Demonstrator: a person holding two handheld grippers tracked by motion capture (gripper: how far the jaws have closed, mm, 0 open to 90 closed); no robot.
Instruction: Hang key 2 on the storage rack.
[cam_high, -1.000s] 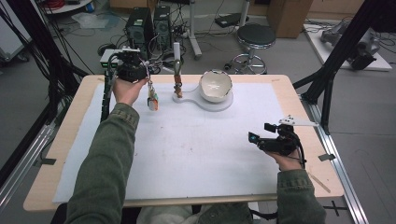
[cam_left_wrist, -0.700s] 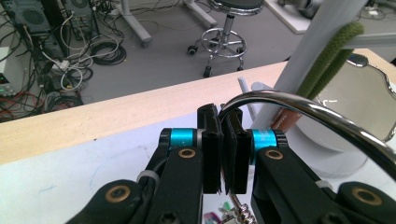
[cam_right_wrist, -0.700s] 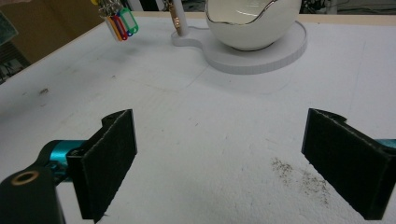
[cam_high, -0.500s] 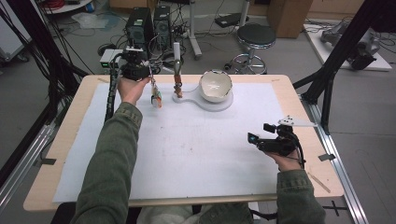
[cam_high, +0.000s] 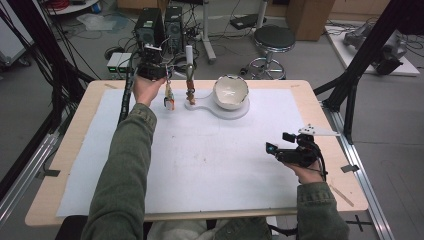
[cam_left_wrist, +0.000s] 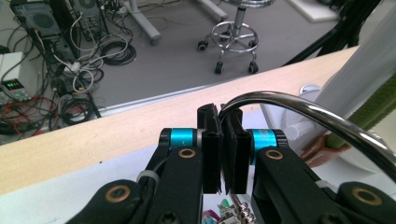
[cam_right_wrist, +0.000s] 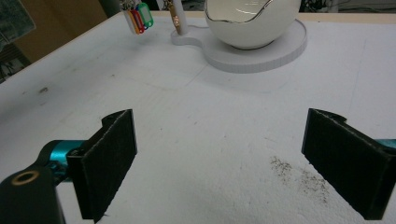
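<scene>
Black pads of the left tongs (cam_left_wrist: 223, 149) are pressed together on a bright metal ring (cam_left_wrist: 299, 109), which curves out of the pinch and sweeps off to the right in the left gripper view. Below the jaws, small coloured tags (cam_left_wrist: 219, 215) and a bit of chain hang from it, so this looks like a key ring, though the close view leaves that unsure. In the high view the left tongs (cam_high: 159, 75) sit at the far edge of the table (cam_high: 65, 150), with the coloured tags (cam_high: 169, 100) dangling beside a slim upright post (cam_high: 190, 75). That post rises from a flat white stand (cam_high: 235, 111) which also carries a white bowl (cam_high: 230, 91) with a wavy metallic rim. The bunch hangs just left of the post; whether it touches it I cannot tell.

The right tongs (cam_high: 277, 142) are spread wide with nothing between them, held low over the white sheet (cam_high: 200, 160) near the table's right side, well apart from the stand. In the right gripper view the bare sheet lies between the two pads, with the bowl (cam_right_wrist: 252, 23) and tags (cam_right_wrist: 137, 18) far ahead.
</scene>
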